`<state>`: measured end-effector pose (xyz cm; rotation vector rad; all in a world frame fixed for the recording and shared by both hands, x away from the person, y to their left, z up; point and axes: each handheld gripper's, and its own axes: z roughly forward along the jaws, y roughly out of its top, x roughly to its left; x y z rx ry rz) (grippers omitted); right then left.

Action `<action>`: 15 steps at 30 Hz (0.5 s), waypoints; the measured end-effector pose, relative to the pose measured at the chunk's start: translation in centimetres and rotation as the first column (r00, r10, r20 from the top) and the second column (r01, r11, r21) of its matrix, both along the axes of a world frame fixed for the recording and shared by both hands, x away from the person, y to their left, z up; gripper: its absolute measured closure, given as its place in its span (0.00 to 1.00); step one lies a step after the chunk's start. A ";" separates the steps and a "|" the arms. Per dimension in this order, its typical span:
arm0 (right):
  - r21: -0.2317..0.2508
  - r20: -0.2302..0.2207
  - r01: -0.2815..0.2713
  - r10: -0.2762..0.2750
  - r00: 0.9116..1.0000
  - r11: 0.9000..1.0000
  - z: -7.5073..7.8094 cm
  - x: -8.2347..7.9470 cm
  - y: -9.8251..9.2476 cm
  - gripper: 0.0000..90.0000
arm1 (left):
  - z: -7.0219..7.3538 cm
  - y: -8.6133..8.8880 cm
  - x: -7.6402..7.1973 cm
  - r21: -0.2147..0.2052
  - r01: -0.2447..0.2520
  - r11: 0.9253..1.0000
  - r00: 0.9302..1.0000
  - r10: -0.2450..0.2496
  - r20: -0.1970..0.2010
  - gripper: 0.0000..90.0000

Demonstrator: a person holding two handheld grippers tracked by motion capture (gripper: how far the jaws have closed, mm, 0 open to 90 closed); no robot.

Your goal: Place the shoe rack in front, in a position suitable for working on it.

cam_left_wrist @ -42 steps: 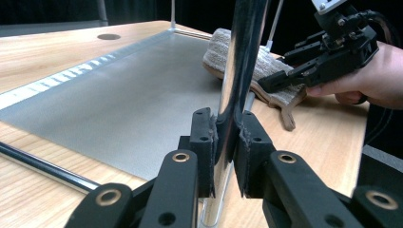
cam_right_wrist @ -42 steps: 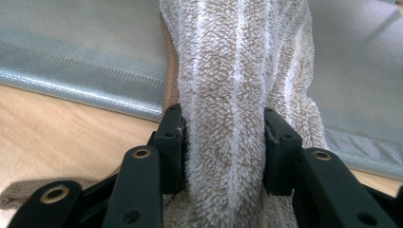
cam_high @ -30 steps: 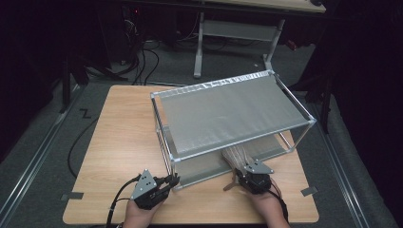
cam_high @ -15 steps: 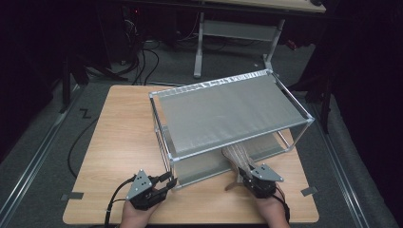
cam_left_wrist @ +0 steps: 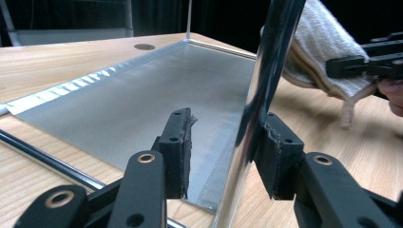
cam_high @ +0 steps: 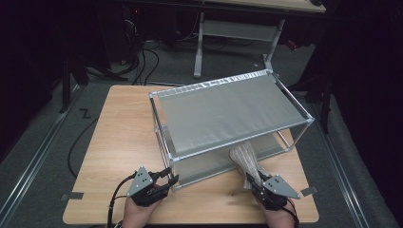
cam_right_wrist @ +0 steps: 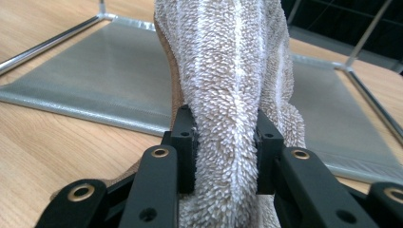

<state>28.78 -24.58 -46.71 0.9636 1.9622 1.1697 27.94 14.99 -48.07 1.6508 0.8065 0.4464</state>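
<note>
The right gripper point(cam_right_wrist: 225, 137) is clamped on a beige towel point(cam_right_wrist: 233, 71), with both pads pressing into the pile near one end of it; in the high view the towel point(cam_high: 244, 159) reaches from this gripper point(cam_high: 259, 186) under the front edge of the metal rack point(cam_high: 228, 111), above its lower shelf point(cam_right_wrist: 95, 71). The towel is soft and light, so it will fold and hang wherever it is not supported; I judge that a grip on a bunched part, as now, is safer than a grip on one thin edge, because the loops can slip out. The loose end may catch on the frame, so it should be guided slowly. The left gripper point(cam_left_wrist: 223, 156) has its jaws apart around the rack's front corner post point(cam_left_wrist: 266, 95); they have just been opening, and the post stands between them, close to one pad, while the other pad is clear of it. The rack is stiff, but probably light enough to slide on the wooden table point(cam_high: 123, 137).
</note>
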 end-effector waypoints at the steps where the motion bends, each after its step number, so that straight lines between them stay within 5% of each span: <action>1: 0.007 0.007 0.005 -0.005 1.000 1.000 0.1 -0.2 -0.2 0.77 | 0.0 0.0 0.0 -0.001 0.001 1.000 1.000 -0.001 0.001 0.65; 8: 0.055 0.083 0.049 -0.053 0.995 0.997 0.9 -1.9 -1.8 0.77 | 0.3 0.2 -0.2 0.016 0.014 1.000 1.000 -0.015 0.012 0.67; 9: 0.063 0.092 0.054 -0.060 0.994 0.997 1.0 -2.0 -1.9 0.77 | 0.3 -0.5 -0.4 -0.067 0.001 0.998 1.000 -0.002 -0.006 0.67; 10: 0.066 0.104 0.059 -0.066 0.992 0.996 1.1 -2.2 -2.1 0.77 | 0.4 0.1 -0.3 0.024 0.019 1.000 1.000 -0.019 0.018 0.68; 11: 0.075 0.113 0.061 -0.069 0.991 0.995 1.2 -2.4 -2.3 0.77 | 0.4 -0.3 -0.5 -0.017 0.021 1.000 1.000 -0.021 0.002 0.69; 13: 0.086 0.128 0.072 -0.083 0.988 0.994 1.5 -2.7 -2.5 0.77 | 0.5 -0.2 -0.5 0.041 0.033 0.999 0.999 -0.034 0.035 0.73; 15: 0.089 0.142 0.075 -0.087 0.986 0.993 1.6 -2.9 -2.6 0.77 | 0.5 -0.4 -0.6 0.045 0.036 0.998 0.999 -0.037 0.037 0.78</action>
